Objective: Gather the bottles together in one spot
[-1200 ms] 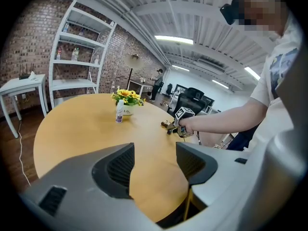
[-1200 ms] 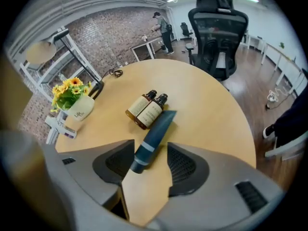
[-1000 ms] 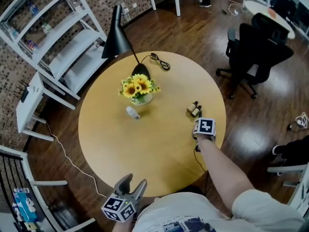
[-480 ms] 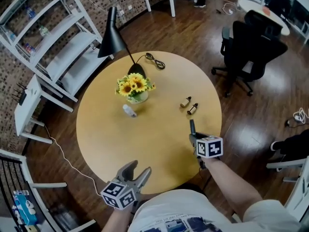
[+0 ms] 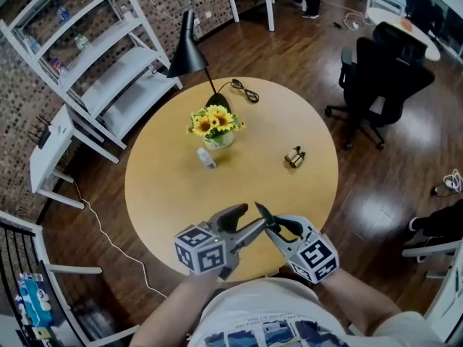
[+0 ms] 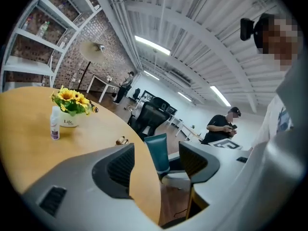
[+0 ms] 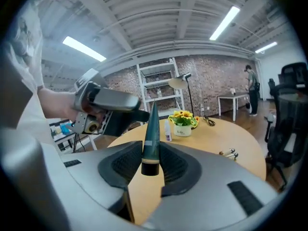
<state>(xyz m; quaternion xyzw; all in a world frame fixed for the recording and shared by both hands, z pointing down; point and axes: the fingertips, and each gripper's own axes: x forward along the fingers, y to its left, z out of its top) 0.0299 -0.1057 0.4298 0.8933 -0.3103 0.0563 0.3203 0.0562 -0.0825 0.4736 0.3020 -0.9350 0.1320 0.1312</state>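
- Head view: two small bottles (image 5: 294, 157) lie paired at the table's (image 5: 177, 201) two o'clock; white bottle (image 5: 206, 157) ungathered at eleven.
- Right gripper (image 7: 150, 163) clamps green tube (image 7: 152, 129); left gripper (image 6: 158, 154), jaws just opening, straddles it loosely.

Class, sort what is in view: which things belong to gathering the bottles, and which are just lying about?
Belongs: dark green tube, white bottle, two small bottles.
Lying about: sunflower pot, black lamp, coiled cable, office chair.

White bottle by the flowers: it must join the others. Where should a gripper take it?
Grip the white bottle around its mid-body, probably coming level from the near side: it stands upright, and the flower vase crowds its far side.
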